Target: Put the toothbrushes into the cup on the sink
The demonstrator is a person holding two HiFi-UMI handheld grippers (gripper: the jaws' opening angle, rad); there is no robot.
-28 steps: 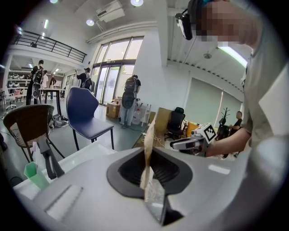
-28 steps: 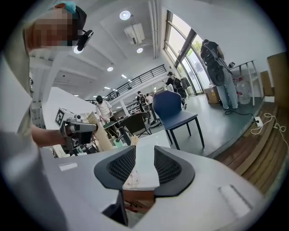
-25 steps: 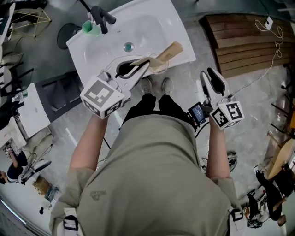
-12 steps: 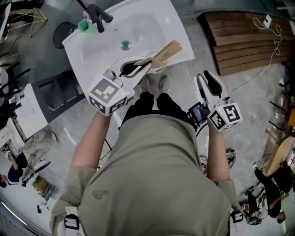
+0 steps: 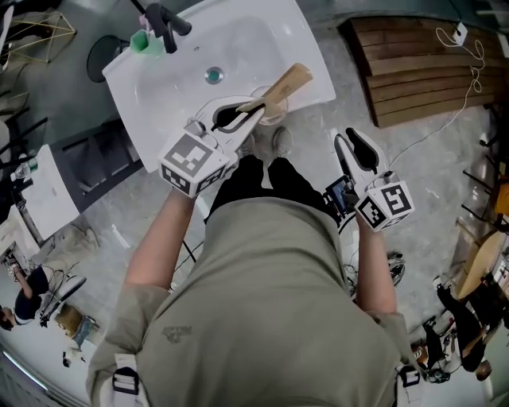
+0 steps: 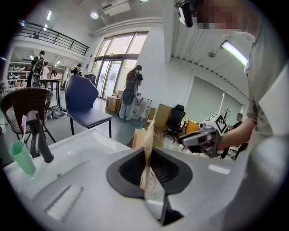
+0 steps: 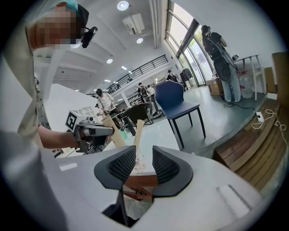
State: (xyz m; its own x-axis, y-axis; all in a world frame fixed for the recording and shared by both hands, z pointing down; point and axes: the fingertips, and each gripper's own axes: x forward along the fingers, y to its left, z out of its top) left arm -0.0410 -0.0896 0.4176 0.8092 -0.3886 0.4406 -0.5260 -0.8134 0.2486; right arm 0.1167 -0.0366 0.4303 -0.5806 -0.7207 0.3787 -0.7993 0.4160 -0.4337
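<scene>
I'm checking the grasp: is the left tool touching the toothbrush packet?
Touching. The left gripper view shows the left tool with its jaws closed on the toothbrush packet, pads pressing both its faces.

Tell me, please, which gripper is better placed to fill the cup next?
Left: the left gripper holds a toothbrush at the cup on the sink; the right gripper, also loaded, hangs over the floor.

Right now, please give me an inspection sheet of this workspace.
surface: white sink, nothing in the basin.
job's things: green cup upright beside the black faucet; brown toothbrush pack and pale toothbrush pack, both held.
clutter: nothing seen.
grippers: left gripper shut on the brown toothbrush pack above the sink's front rim; right gripper over the floor, apparently shut on the pale toothbrush pack.
cables: white cable across the wooden platform and floor.
surroundings: blue chair, people behind.
</scene>
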